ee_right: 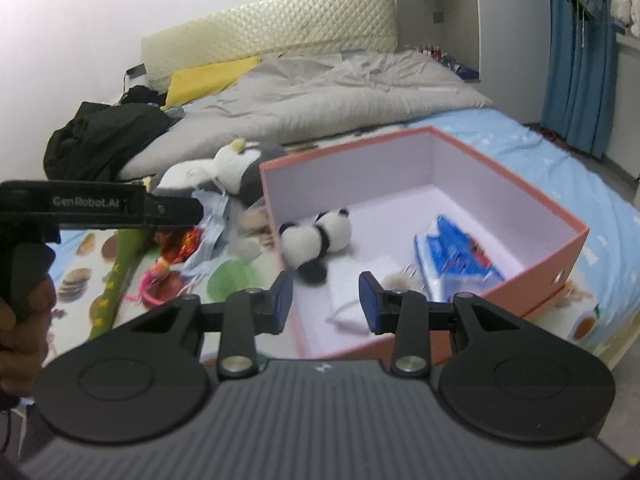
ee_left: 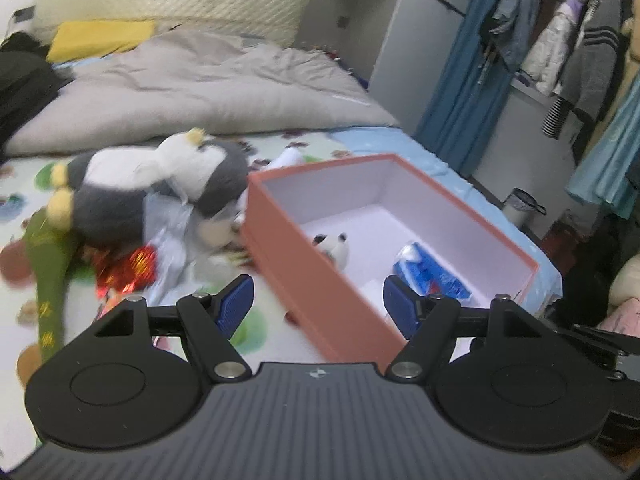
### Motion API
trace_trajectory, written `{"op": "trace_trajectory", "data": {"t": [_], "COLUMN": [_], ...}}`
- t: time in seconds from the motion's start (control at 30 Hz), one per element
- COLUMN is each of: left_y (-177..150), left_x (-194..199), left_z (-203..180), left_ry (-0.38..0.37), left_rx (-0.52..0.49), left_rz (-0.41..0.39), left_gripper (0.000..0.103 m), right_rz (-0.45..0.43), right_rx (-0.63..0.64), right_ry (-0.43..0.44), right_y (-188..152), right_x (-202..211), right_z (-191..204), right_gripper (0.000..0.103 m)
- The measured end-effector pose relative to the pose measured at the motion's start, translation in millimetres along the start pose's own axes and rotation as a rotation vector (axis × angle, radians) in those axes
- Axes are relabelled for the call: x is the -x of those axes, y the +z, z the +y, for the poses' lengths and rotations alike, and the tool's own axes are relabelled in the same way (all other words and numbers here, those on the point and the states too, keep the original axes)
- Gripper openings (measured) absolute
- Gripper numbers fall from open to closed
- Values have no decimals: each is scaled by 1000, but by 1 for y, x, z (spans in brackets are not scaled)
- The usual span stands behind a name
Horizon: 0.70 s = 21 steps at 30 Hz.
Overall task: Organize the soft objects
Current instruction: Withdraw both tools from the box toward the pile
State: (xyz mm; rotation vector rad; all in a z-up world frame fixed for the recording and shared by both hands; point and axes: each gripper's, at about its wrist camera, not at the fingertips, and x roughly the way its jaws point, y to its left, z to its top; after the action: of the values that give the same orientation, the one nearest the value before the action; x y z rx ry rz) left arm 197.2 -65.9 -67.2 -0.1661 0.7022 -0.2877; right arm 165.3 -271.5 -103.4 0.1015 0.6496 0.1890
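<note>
An open salmon-pink box (ee_left: 320, 292) with a white inside stands on the bed. In it lie a small panda plush (ee_left: 334, 246) and a blue-and-white pack (ee_left: 430, 276). Left of the box lies a grey-and-white penguin plush (ee_left: 160, 184) among loose bits. My left gripper (ee_left: 318, 304) is open over the box's near wall, holding nothing. In the right wrist view the box (ee_right: 504, 188) holds the panda (ee_right: 316, 236), the blue pack (ee_right: 456, 256) and a white folded cloth (ee_right: 356, 300). My right gripper (ee_right: 326, 302) is open and empty above the cloth. The penguin (ee_right: 236, 164) lies behind the box's left corner.
A green stick-like toy (ee_left: 48, 280), red foil (ee_left: 128, 268) and light-blue cloth (ee_right: 212, 224) lie on the printed sheet. A grey duvet (ee_left: 208, 88), a yellow pillow (ee_right: 208, 76) and black clothing (ee_right: 100, 136) are behind. A hand (ee_right: 20, 332) is at the left edge. Clothes (ee_left: 560, 40) hang at the right.
</note>
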Motion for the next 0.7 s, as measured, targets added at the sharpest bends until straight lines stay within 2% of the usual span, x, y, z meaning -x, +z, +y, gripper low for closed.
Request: {"op": "trace_trajectory", "data": {"t": [0.23,0.37,0.53,0.6,0.7], "left_y": [-33,-46,-53,-54,-54], "left_x": [18,28,34,35,33], "left_z": [25,33,55,65,79], "left_ry": [44,52,61,72,93], "left_rx": [97,113,154,155,164], "left_rz": [28,38,49,55,62], "left_gripper": [76,78,79,84,86], "right_rz": [33,59,80,87,84], "right_rx": [-16,-9,14,30,44], "right_ry": [20,26,51,56,66], "right_y": [-16,-26,-33,-36,-35], "right_x": [8,8,4,-2,-9], "right_z": [17,32,54,64,75], "right_gripper": [40,40,40,40,40]}}
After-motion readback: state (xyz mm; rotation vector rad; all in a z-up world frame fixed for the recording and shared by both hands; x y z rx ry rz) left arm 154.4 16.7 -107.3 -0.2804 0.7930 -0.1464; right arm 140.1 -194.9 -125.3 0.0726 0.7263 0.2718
